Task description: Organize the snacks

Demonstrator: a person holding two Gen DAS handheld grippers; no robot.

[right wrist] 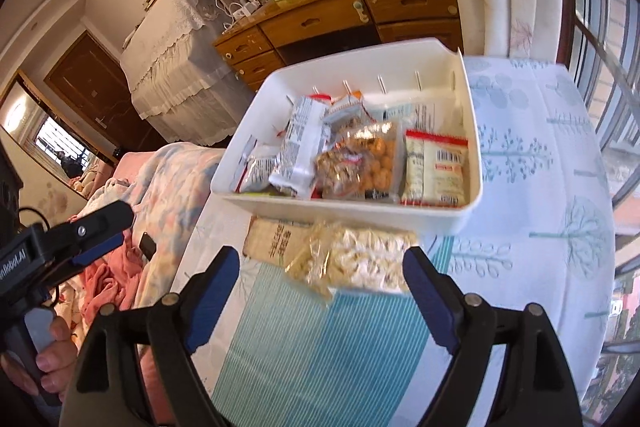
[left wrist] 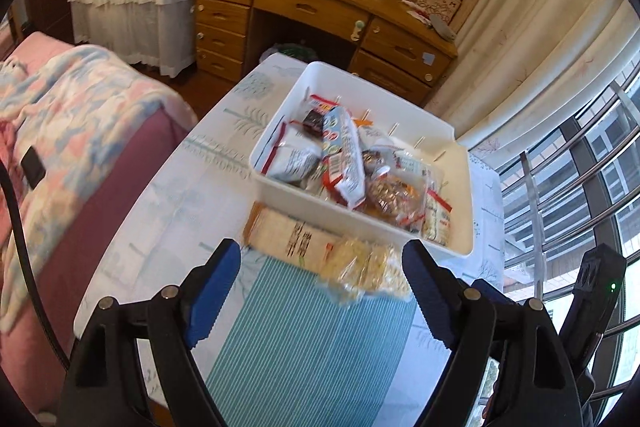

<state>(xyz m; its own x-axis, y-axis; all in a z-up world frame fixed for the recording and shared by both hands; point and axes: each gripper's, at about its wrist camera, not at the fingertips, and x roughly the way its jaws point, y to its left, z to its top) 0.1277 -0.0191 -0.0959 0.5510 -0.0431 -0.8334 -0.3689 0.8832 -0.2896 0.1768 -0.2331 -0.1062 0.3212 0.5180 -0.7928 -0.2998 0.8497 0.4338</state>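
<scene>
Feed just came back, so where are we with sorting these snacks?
Done: most packets sit in the white plastic bin. In hand: nothing; the left hand-held gripper and right hand-held gripper are open. Left: the clear bag of pale crackers and the beige packet on the table.

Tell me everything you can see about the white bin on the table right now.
The white bin is a shallow rectangular tub, plastic by its look, with rounded corners, a rolled rim and narrow slits along its far wall. It sits upright on the tree-print tablecloth, filled with a loose heap of wrapped snacks. Two more packets lie outside against its near wall. No claw touches it.
</scene>
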